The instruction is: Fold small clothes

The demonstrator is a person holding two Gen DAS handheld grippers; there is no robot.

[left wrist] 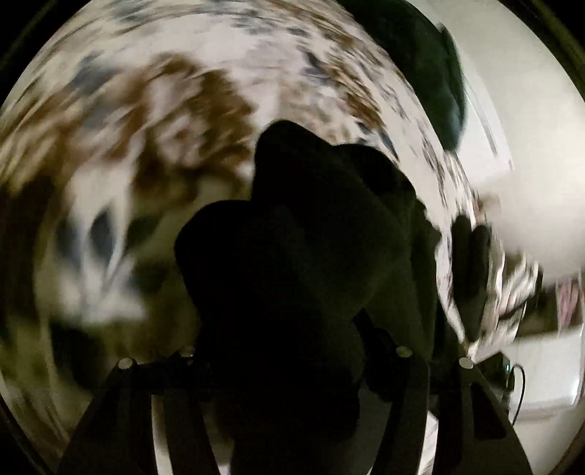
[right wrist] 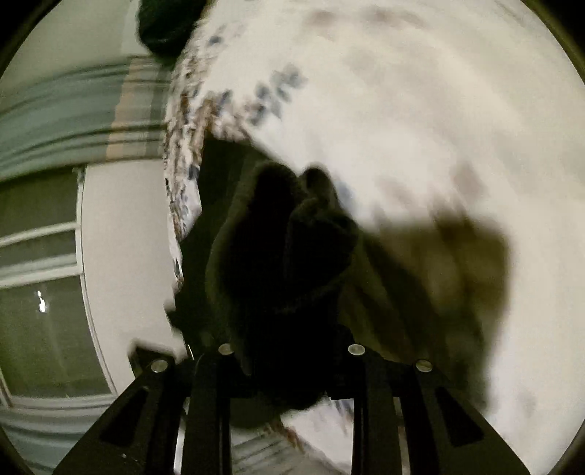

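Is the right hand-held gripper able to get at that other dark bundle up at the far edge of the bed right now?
Probably not yet. The right hand-held gripper is already full of dark cloth, which blocks its front. The other dark bundle lies apart, at the edge of the patterned bedspread.

A dark garment point(right wrist: 292, 263) bunches between the right gripper's point(right wrist: 289, 350) fingers above a floral sheet point(right wrist: 402, 109).

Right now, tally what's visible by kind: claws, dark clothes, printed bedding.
Claws: 2, left claw and right claw
Dark garment bunched in the claws: 1
Dark fabric lump further off: 1
Leaf-print bed cover: 1
Total: 5
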